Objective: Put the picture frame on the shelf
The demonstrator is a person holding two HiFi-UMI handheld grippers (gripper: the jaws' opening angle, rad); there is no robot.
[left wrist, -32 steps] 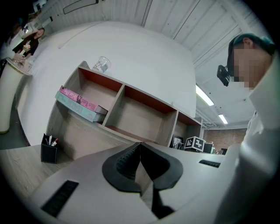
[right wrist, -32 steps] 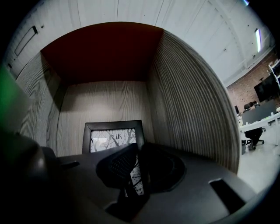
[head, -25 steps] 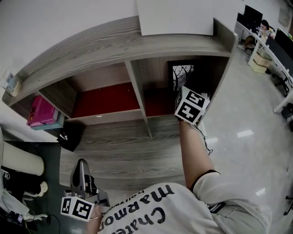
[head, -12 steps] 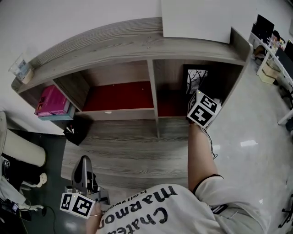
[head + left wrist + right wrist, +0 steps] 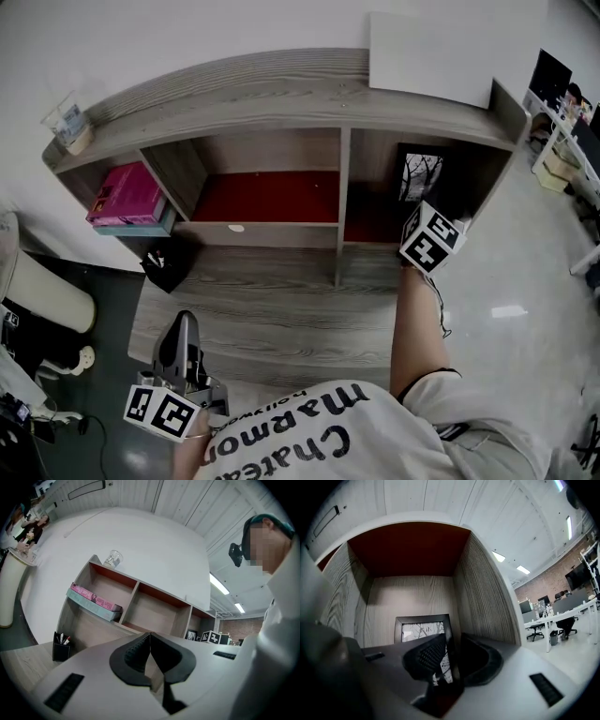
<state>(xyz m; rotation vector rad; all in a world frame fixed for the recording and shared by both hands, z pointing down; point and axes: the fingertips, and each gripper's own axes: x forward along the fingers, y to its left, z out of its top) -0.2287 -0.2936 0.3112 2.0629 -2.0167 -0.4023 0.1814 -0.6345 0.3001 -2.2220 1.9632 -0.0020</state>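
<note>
Over on the left, the left gripper (image 5: 150, 644) hangs low by the person's side, well apart from the shelf (image 5: 234, 94), its jaws pressed together on nothing. A pink box (image 5: 127, 195) lies in the left compartment; the middle one is bare. In the right compartment stands the picture frame (image 5: 423, 629), upright and close to the back wall, with the right gripper (image 5: 452, 644) clenched on its right-hand border. The jaws hide its foot, so I cannot tell whether it rests on the shelf board yet.

I would judge the frame light and stiff, a thin dark moulding round a print of bare branches, likely glazed and so easily cracked or scratched. The border is the place to hold it, never across the face. Pinched at one side, it may swing, and the smooth moulding could slip
</note>
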